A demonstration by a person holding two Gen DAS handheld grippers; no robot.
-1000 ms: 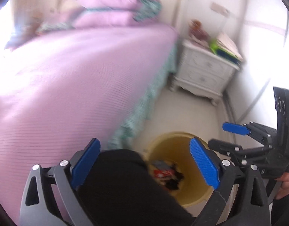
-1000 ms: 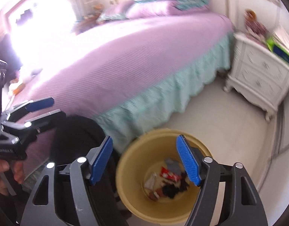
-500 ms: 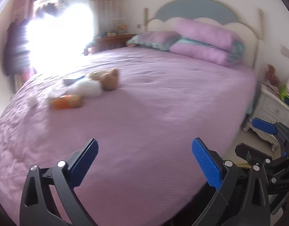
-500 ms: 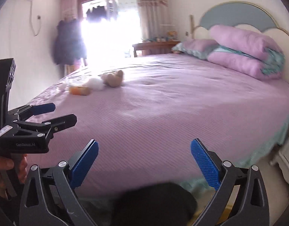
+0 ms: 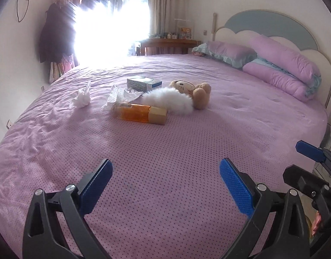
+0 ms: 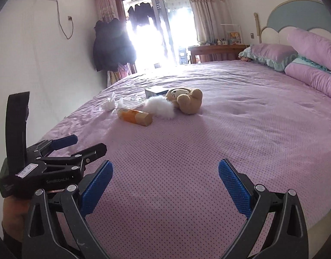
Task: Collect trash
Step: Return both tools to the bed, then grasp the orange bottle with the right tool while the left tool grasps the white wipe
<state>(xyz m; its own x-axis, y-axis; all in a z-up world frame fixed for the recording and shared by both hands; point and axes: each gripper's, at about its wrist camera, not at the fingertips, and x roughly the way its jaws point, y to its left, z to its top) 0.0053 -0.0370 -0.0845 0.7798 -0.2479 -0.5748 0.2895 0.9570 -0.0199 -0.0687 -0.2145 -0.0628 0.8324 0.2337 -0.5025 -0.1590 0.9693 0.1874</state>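
Note:
On the purple bed [image 5: 187, 151] lie a crumpled white tissue [image 5: 81, 97], a flat white wrapper [image 5: 120, 93], an orange bottle with a tan cap [image 5: 141, 113] and a small grey-blue box [image 5: 144, 83]. The same tissue [image 6: 109, 103], orange bottle [image 6: 135, 116] and box [image 6: 155, 90] show in the right wrist view. My left gripper [image 5: 165, 185] is open and empty, well short of these things. My right gripper [image 6: 164, 185] is also open with nothing between its fingers, and sits to the right of the left one.
A tan and white plush toy [image 5: 187, 96] lies beside the bottle. Purple pillows [image 5: 280, 69] stack against the headboard at the right. A wooden desk [image 6: 217, 51] stands by the bright window, dark coats [image 6: 113, 45] hang on the left wall. A hand [image 6: 12, 213] holds the left gripper.
Both grippers swung up and away from the yellow bin on the floor and now face across the bed. The right gripper's jaws stand wider than a second ago.

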